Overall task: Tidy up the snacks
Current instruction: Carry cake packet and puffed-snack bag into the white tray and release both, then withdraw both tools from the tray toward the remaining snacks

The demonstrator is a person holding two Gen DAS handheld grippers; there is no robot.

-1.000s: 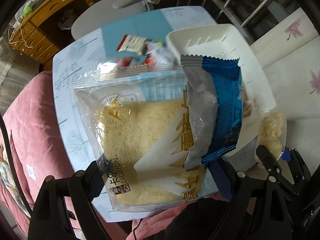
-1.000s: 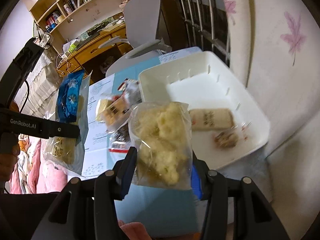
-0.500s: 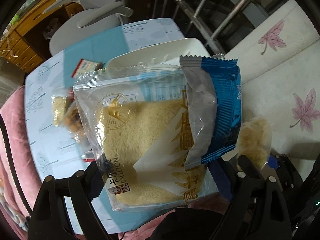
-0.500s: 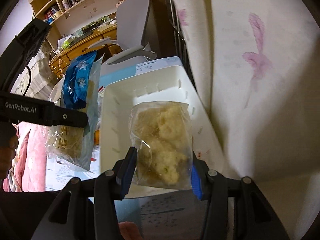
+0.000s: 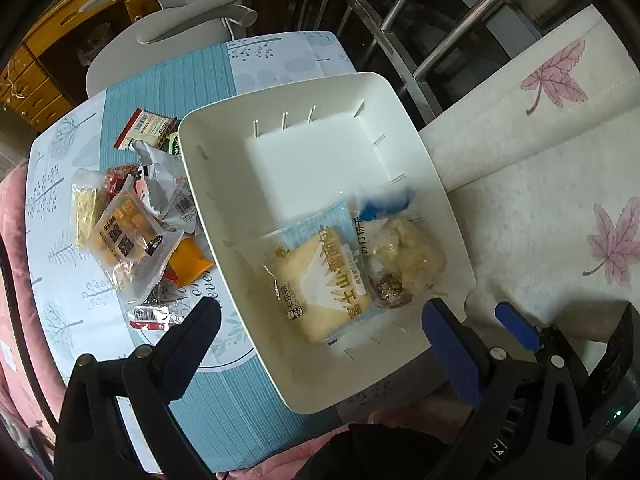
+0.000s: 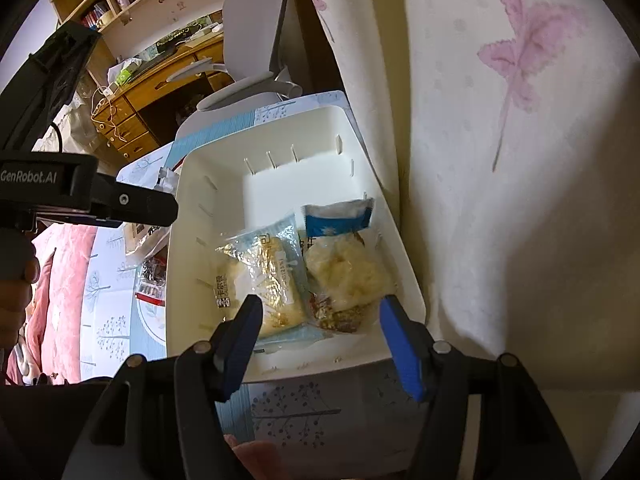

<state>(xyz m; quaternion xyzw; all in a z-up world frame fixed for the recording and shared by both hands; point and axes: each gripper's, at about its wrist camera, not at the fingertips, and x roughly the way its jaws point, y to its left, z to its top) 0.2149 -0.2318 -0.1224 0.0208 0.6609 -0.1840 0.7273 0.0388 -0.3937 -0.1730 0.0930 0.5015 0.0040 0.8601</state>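
White rectangular plastic bin (image 5: 208, 184) on the blue-patterned tablecloth (image 5: 168, 92). Near its front wall lie the clear-wrapped sandwich bread packet (image 5: 320, 284) and the pale crumbly snack bag (image 5: 408, 252): light, soft, crushable, best pinched at a crimped seam. Left gripper (image 5: 320, 344) and right gripper (image 6: 320, 332) hover above, jaws just opened, empty.

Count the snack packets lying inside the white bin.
4 visible: bread packet, blue packet behind it, clear pale snack bag, small brown packet beneath. White bin may hide more.
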